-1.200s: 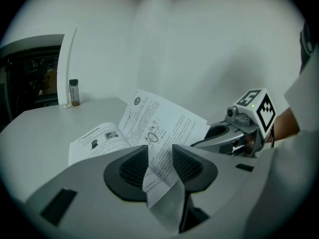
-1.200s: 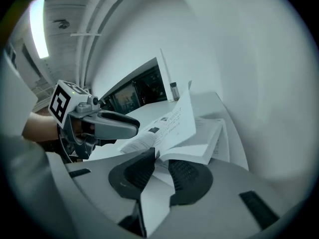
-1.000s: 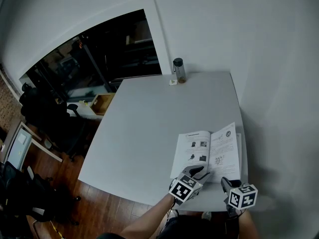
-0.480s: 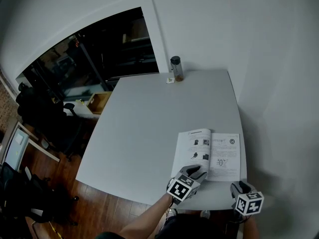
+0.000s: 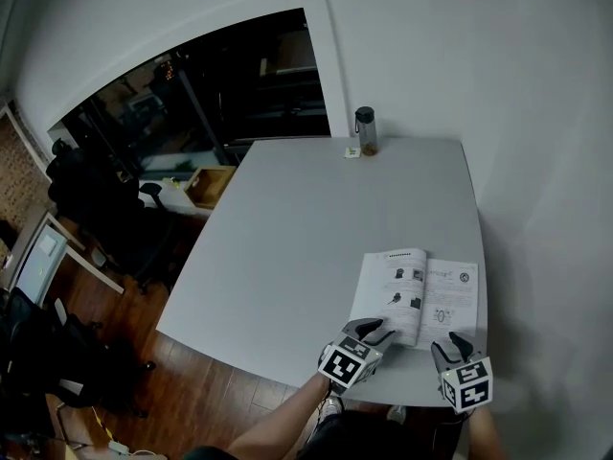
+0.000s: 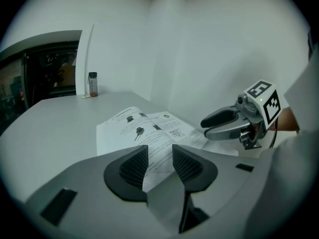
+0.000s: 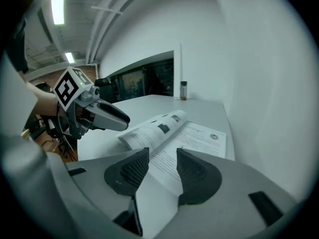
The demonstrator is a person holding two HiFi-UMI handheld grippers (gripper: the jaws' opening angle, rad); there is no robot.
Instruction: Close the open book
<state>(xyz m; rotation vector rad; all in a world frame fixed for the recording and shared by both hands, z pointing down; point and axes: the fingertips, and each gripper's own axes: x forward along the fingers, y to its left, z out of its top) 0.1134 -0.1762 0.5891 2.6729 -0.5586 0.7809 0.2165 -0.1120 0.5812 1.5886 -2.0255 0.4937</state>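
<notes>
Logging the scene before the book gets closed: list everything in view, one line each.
table: one, light grey, centre
open book: one, white pages, flat at table's near right
bottle: one, dark cap, table's far edge
small white item: one, beside the bottle
wooden box: one, tan, beyond table's left edge
left hand-held gripper: one, grey, by book's near left corner, jaws apart, empty
right hand-held gripper: one, grey, by book's near right corner, jaws have just been opening, empty
</notes>
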